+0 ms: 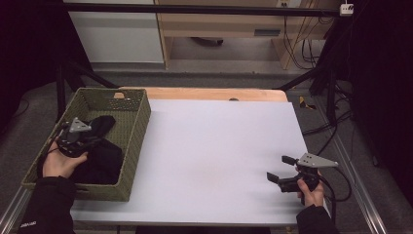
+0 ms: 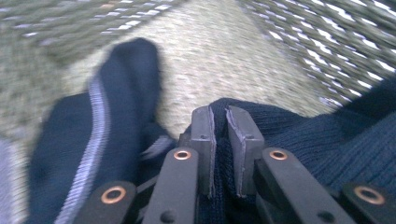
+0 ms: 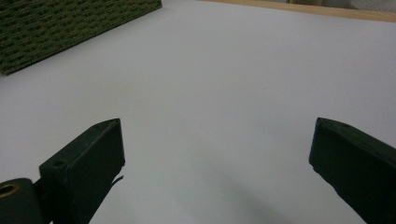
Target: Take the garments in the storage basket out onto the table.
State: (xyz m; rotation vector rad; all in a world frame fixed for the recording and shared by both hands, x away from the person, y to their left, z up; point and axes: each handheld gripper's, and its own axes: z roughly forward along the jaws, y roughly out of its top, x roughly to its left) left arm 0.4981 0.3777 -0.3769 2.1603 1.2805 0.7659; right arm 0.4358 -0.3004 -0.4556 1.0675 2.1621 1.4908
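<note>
A green woven basket (image 1: pixel 139 122) stands at the table's left and holds dark navy knitted clothing (image 1: pixel 104 158). My left gripper (image 1: pixel 92 138) is inside the basket, with a hand behind it. In the left gripper view its jaws (image 2: pixel 220 119) stand nearly together with a fold of the ribbed navy fabric (image 2: pixel 299 140) pinched between the pads. Another dark piece with a pale stripe (image 2: pixel 95 121) lies to the left on the basket floor (image 2: pixel 224 51). My right gripper (image 1: pixel 277 168) is open just above the white sheet (image 1: pixel 219 146) at the front right, with nothing between its jaws (image 3: pixel 217 135).
The white sheet (image 3: pixel 233 70) covers most of the wooden table. The basket's side wall (image 3: pixel 60 28) shows at the far left of the right gripper view. Dark frame bars and cables stand around the table's back and right.
</note>
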